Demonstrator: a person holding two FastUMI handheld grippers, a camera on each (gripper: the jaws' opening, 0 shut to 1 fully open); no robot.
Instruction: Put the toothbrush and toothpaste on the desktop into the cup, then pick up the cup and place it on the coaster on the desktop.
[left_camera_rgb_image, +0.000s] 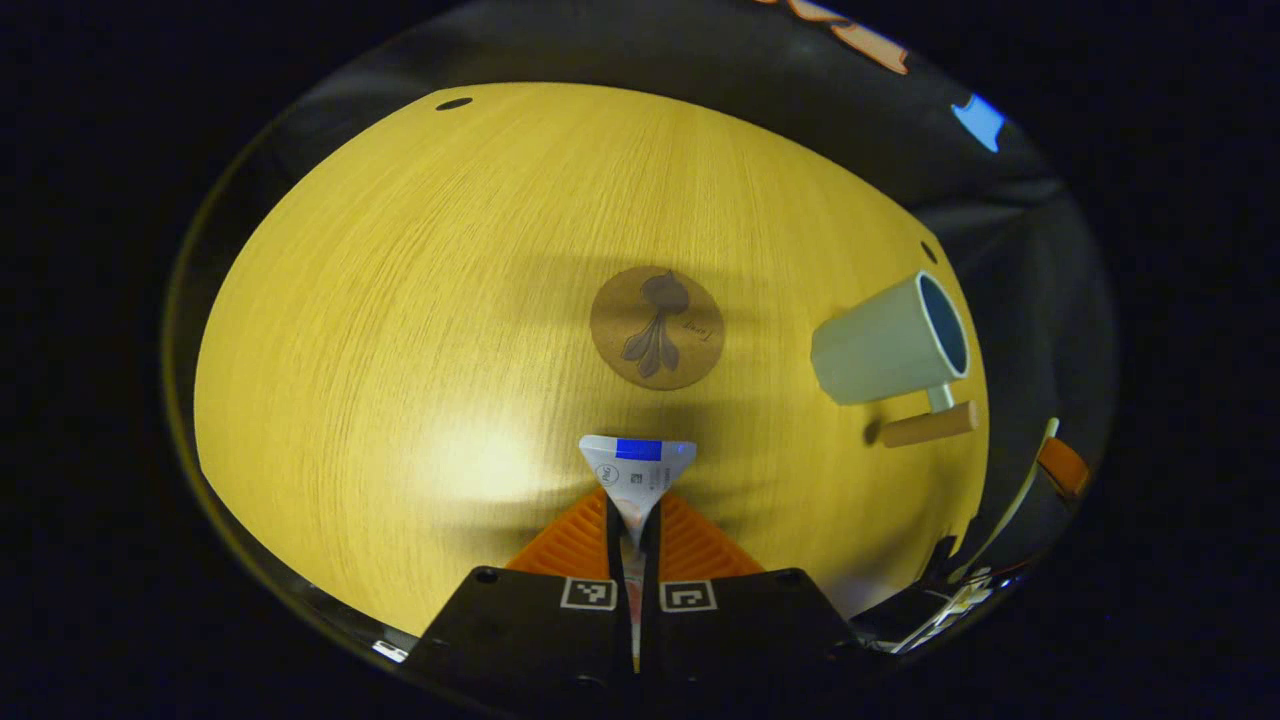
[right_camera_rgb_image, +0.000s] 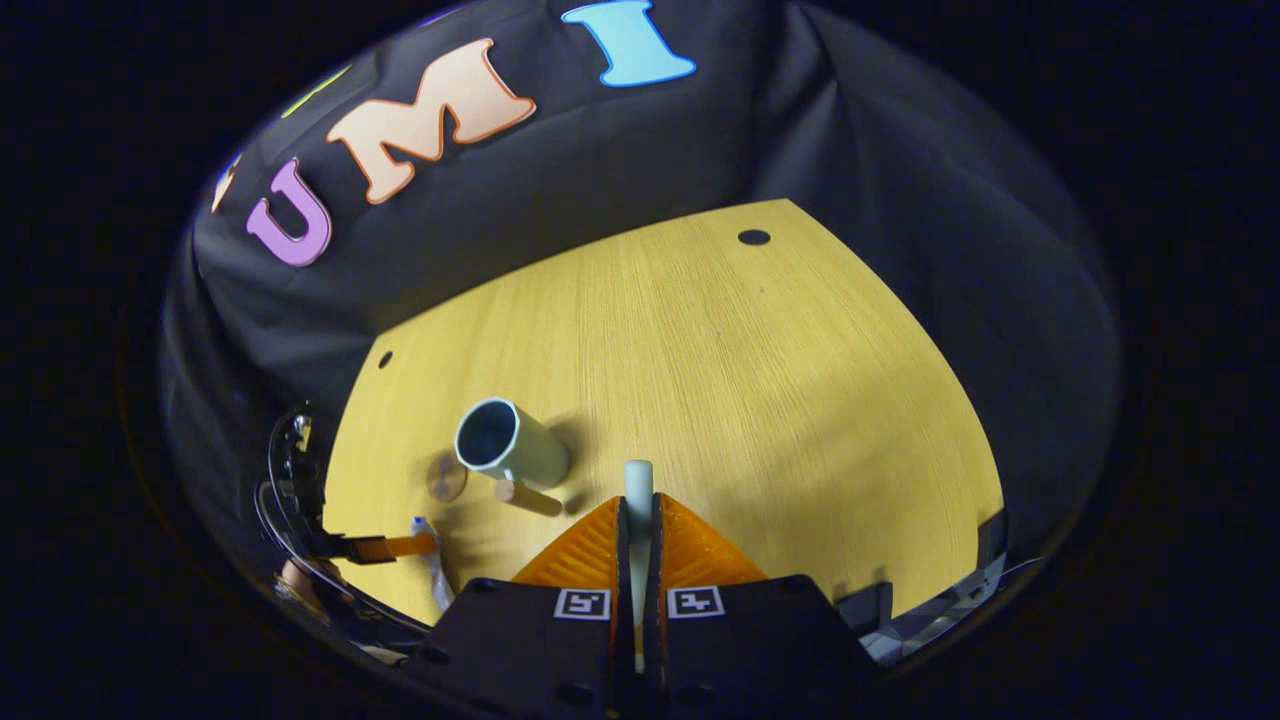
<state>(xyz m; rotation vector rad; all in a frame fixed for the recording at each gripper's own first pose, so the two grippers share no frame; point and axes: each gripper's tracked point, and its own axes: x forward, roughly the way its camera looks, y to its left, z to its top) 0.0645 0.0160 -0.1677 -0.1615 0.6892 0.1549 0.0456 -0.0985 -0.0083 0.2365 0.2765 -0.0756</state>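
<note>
My left gripper (left_camera_rgb_image: 634, 515): jaws clamped on toothpaste (left_camera_rgb_image: 637, 470), near the coaster (left_camera_rgb_image: 656, 327). My right gripper (right_camera_rgb_image: 637, 520): jaws clamped on toothbrush (right_camera_rgb_image: 638, 482), beside the cup (right_camera_rgb_image: 510, 445).

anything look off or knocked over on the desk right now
Nothing stands out. The cup stands upright and empty on the desktop, apart from the coaster, which lies flat. The left claw grips the toothpaste, the right claw the toothbrush. No spill or damage shows.

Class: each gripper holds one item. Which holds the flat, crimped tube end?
The left gripper holds it: the toothpaste, with a blue patch. The right gripper clamps the toothbrush, a slim pale handle.
</note>
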